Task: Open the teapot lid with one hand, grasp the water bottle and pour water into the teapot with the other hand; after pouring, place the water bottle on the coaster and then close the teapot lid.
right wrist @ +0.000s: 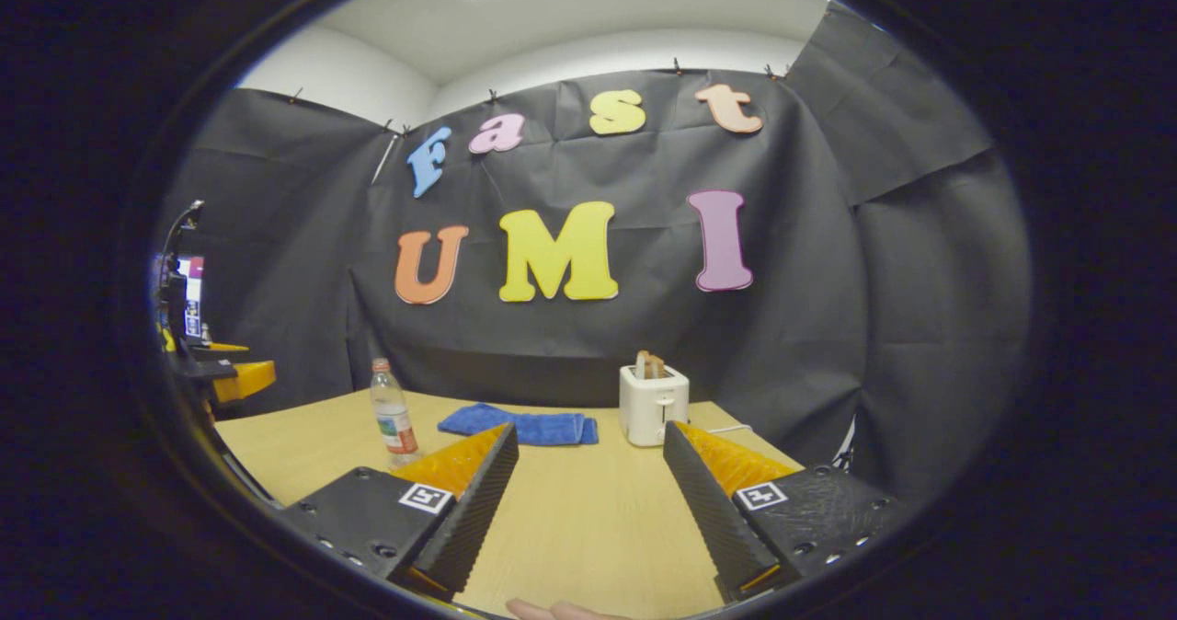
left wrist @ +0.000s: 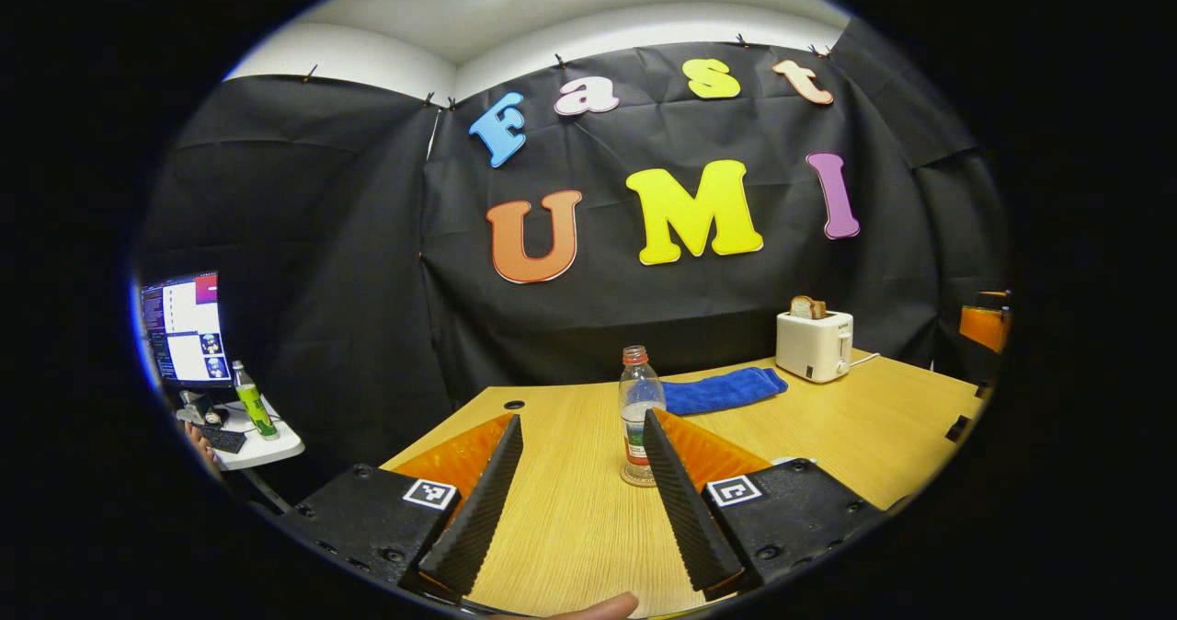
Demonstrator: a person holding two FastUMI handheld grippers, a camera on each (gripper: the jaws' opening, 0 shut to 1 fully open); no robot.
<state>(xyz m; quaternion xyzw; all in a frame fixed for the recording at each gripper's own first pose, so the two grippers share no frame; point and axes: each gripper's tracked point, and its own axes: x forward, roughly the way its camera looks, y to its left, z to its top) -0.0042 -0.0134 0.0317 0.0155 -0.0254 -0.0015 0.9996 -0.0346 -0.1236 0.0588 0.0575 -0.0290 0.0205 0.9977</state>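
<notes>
One water bottle (left wrist: 637,422) stands upright on the wooden desk (left wrist: 570,510), its cap on and water in its lower part. Taking the bottle as the landmark: in the left gripper view the left tongs (left wrist: 581,429) are spread wide and hold nothing, and the bottle stands just ahead of the right-hand finger, whose tip overlaps the bottle's lower part in the picture; whether they touch cannot be told. Behind the bottle and to its right lies one folded blue towel (left wrist: 722,389), flat on the desk. Farther right than the towel stands one white toaster (left wrist: 814,345) with bread sticking out of its top. Far to the left of the bottle, off the desk, one monitor (left wrist: 182,327) stands on a small white side table (left wrist: 267,447), with one green bottle (left wrist: 252,401) beside it.

In the right gripper view the right tongs (right wrist: 590,436) are also wide open and empty, above bare desk, well to the right of the bottle (right wrist: 394,425). The towel (right wrist: 519,425) lies between the bottle and the toaster (right wrist: 653,404).
</notes>
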